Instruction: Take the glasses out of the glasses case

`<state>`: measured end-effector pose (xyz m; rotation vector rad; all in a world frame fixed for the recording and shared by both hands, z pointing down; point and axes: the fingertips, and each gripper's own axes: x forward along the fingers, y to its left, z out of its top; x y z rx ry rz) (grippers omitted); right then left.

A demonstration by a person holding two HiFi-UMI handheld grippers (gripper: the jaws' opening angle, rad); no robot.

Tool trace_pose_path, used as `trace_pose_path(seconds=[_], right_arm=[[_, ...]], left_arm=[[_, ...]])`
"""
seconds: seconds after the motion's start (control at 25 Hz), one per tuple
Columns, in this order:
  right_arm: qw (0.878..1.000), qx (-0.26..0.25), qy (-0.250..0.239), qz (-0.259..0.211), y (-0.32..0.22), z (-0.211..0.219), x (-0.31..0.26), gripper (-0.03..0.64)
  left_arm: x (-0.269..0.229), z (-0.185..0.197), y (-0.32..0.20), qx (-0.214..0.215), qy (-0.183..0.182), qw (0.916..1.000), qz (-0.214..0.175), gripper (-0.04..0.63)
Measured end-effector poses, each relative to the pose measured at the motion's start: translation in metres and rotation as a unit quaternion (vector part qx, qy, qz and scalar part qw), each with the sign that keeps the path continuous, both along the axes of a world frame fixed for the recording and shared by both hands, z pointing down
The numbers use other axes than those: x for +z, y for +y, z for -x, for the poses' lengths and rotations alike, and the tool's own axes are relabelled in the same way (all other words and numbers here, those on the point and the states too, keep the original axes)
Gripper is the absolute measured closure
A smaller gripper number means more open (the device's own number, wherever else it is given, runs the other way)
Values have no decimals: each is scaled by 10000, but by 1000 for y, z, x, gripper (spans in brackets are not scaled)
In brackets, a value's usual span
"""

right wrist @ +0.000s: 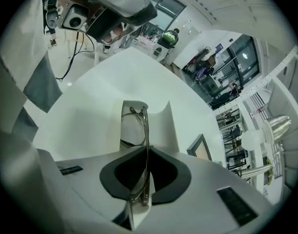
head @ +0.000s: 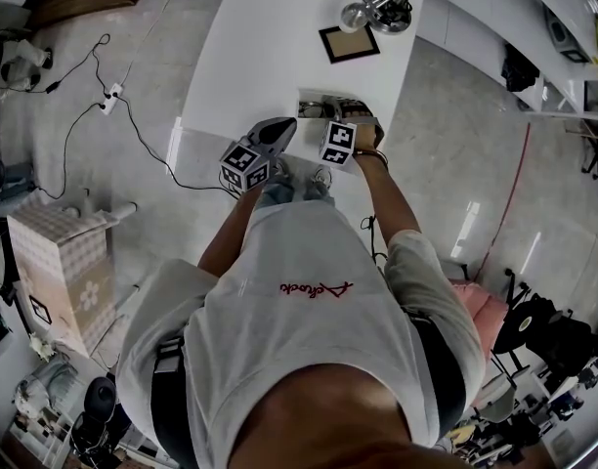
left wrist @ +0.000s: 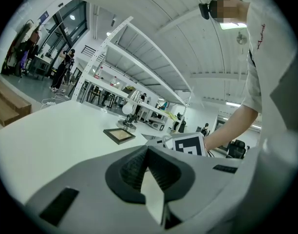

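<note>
thin silver wire-frame glasses (right wrist: 146,130): judged light, springy and easy to bend. lenses would scratch or smudge, and the metal is slick, so a narrow pinch could twist or slip. best hold is probably a stiff bit of the frame, the bridge or rim edge near a hinge, not on a lens and not far out on a temple arm. the glasses lie in the open white rectangular glasses case (right wrist: 164,123), which lies on the white table (head: 279,27) near its front edge, right in front of the person. the right gripper (right wrist: 147,149) points steeply down into the case and is clenched on the glasses. the wire runs edge-on through the closed pads and on past the tips, with one lens rim curving off to the left inside the case. cannot tell which part is pinched, looks like rim or temple. the far end sits within the case walls, so the glasses are not out yet. the case looks light and nothing pins it down, so it may drag along; a slow straight lift seems safest. the left gripper (left wrist: 147,149) has its jaws pressed together with nothing between them. it is held near level just left of the case, and whether it touches the case is unclear.
</note>
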<state>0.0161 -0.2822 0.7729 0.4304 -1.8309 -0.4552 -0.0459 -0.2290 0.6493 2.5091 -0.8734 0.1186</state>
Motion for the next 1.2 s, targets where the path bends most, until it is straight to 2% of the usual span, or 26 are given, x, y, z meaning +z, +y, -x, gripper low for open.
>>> trace_pose_path(seconds=[0.12, 0.28, 0.52, 0.72, 0.84, 0.96, 1.04, 1.08, 1.12, 1.2], right_arm=[[9999, -34, 31, -143, -1, -1, -2, 591], [9982, -75, 2, -590, -6, 1, -22, 592], [9939, -78, -254, -1069, -13, 6, -58, 592], [9939, 128, -459, -999, -9, 1, -62, 592], [9880, 719, -1126, -780, -12, -3, -71, 592], [9627, 1588, -2136, -475, -19, -11, -88, 592], [9349, 2070, -2863, -329, -21, -16, -105, 592], [9150, 2315, -3297, -231, -22, -18, -114, 592], [8896, 2566, -3777, -105, -23, -21, -123, 592], [8308, 2944, -4722, 114, -22, -29, -140, 593]], left_arm=[[-1, -2, -1, 12, 3, 10000, -32, 604], [-2, -1, -1, 32, 8, 10000, -39, 604], [-6, -6, -1, 125, 40, 9999, -113, 604], [-10, -12, -1, 181, 28, 9997, -188, 604], [-12, -13, -4, 161, 34, 9996, -233, 604], [-16, -14, -8, 132, 60, 9994, -304, 604], [-22, -15, -10, 128, 83, 9992, -378, 604], [-26, -16, -11, 130, 93, 9990, -419, 604], [-29, -18, -12, 133, 99, 9988, -460, 604], [-33, -21, -13, 143, 106, 9984, -535, 604]])
